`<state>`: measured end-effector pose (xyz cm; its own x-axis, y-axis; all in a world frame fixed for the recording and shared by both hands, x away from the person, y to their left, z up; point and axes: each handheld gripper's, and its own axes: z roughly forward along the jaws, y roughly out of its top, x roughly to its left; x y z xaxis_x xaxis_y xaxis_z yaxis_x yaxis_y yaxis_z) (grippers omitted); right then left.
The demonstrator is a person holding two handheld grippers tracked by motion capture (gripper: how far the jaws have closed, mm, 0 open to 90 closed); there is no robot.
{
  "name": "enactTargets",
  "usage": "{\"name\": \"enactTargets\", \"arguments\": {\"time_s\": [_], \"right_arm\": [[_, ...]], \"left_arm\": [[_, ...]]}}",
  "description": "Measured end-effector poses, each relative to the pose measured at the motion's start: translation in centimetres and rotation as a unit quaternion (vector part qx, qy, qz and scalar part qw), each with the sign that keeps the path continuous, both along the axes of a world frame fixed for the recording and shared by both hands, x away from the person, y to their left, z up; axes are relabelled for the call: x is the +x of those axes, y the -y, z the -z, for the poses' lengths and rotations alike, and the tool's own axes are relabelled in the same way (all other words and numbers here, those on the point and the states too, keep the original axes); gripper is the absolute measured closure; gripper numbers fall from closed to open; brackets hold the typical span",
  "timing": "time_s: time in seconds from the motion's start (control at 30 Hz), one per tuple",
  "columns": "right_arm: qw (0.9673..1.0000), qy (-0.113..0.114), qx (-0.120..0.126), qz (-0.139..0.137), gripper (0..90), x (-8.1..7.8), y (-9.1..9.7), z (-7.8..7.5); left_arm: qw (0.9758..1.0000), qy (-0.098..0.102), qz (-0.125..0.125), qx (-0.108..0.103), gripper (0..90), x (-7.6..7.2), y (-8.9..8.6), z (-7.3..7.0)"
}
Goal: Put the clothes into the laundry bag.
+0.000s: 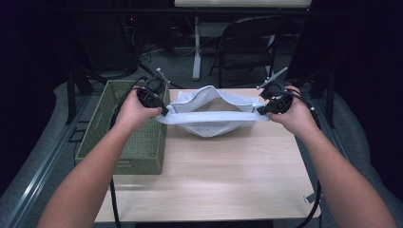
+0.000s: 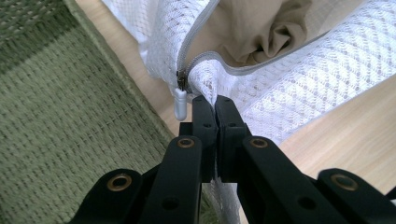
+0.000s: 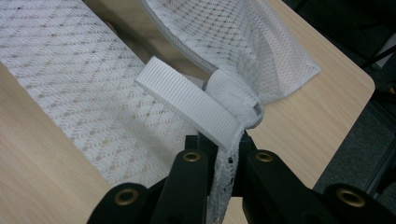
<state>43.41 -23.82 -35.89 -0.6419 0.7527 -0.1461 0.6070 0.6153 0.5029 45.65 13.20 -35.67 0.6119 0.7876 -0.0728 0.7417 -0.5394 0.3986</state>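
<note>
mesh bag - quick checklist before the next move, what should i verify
1. Left gripper clamped on the mesh bag beside the zipper pull: ok.
2. Right gripper clamped on the bag's other end, by the white strap loop: ok.
3. Bag mouth held open between the two grippers: ok, zipper is undone.
4. Beige cloth sitting inside the bag: ok; how much is inside, cannot tell.
5. Green basket close at the left for a drop-off: ok.
6. Bag bottom resting on the table: cannot tell.
</note>
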Motion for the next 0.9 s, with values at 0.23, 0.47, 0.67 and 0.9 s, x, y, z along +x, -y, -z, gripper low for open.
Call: {"name": "enactTargets", "arguments": {"time_s": [0.23, 0.47, 0.67, 0.9], "right_arm": [[0.9999, -0.004, 0.009, -0.006, 88.6, -0.8, 0.2, 0.5], [0.9998, -0.002, 0.002, -0.019, 88.6, -2.0, 0.0, 1.0], [0.9996, -0.003, 0.004, -0.027, 88.4, -3.1, 0.2, 1.8], [0.9994, -0.010, 0.021, -0.025, 88.3, -4.5, 0.7, 3.2]], "left_arm": [[0.9999, -0.008, 0.009, -0.003, 88.6, -0.7, -0.3, 0.5], [0.9997, -0.006, 0.022, 0.001, 88.6, -2.4, -0.3, 1.5], [0.9993, -0.011, 0.033, -0.009, 88.5, -3.8, -0.5, 2.4], [0.9987, -0.014, 0.048, -0.010, 88.5, -5.6, -0.3, 3.8]]}}
